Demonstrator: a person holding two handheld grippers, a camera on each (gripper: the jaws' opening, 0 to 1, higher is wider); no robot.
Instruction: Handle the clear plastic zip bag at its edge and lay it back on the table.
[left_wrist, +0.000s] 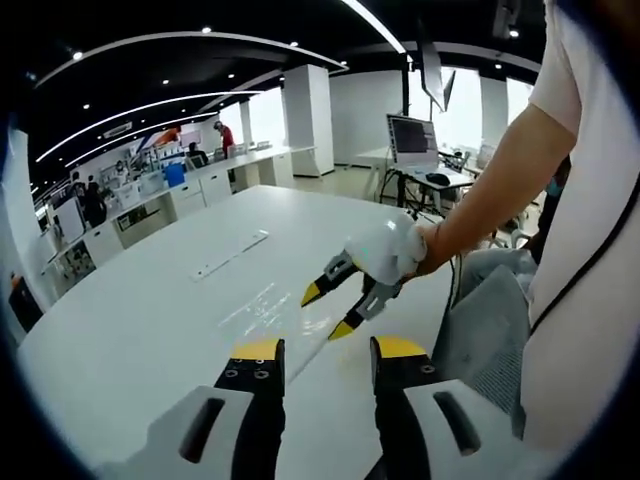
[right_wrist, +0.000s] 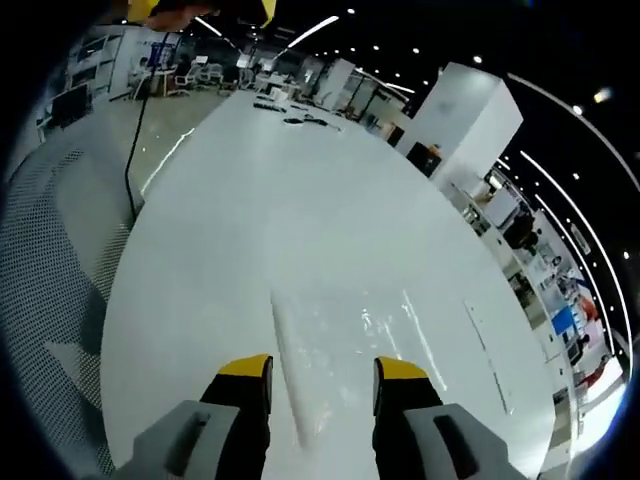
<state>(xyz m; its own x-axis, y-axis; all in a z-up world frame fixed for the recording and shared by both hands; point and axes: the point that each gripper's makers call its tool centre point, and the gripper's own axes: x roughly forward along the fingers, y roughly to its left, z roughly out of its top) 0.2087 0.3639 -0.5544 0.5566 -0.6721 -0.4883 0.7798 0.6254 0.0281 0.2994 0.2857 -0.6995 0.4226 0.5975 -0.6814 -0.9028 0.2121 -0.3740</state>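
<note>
Open-plan office hall, dark ceiling with curved light strips, white pillars, desks and monitors at the far side. Long white worktop (left_wrist: 150, 310) runs through both views, glossy, mostly bare.

Clear plastic zip bag (right_wrist: 345, 345) lies flat on the worktop, hard to read against the white; shows by glare and creases, with one long straight edge running toward the right gripper. In the left gripper view it appears as a faint shiny patch (left_wrist: 265, 305) ahead of the jaws.

Right gripper (right_wrist: 322, 372): yellow-tipped jaws apart, nothing between them, poised just above the near end of the bag. In the left gripper view the same tool (left_wrist: 326, 310) comes in from the right, held by a gloved hand (left_wrist: 385, 250), tips apart, close over the bag's edge; contact cannot be told.

Left gripper (left_wrist: 327, 350): jaws apart, empty, held back from the bag.

A flat strip (left_wrist: 230, 254) lies farther up the worktop, well apart from the bag. Grey mesh chair (left_wrist: 490, 335) beside the person.

Judgement on progress: bag is down and flat, neither tool holds it. Either the edge grasp is not yet made, or the bag is already laid back; these views alone do not settle which.
</note>
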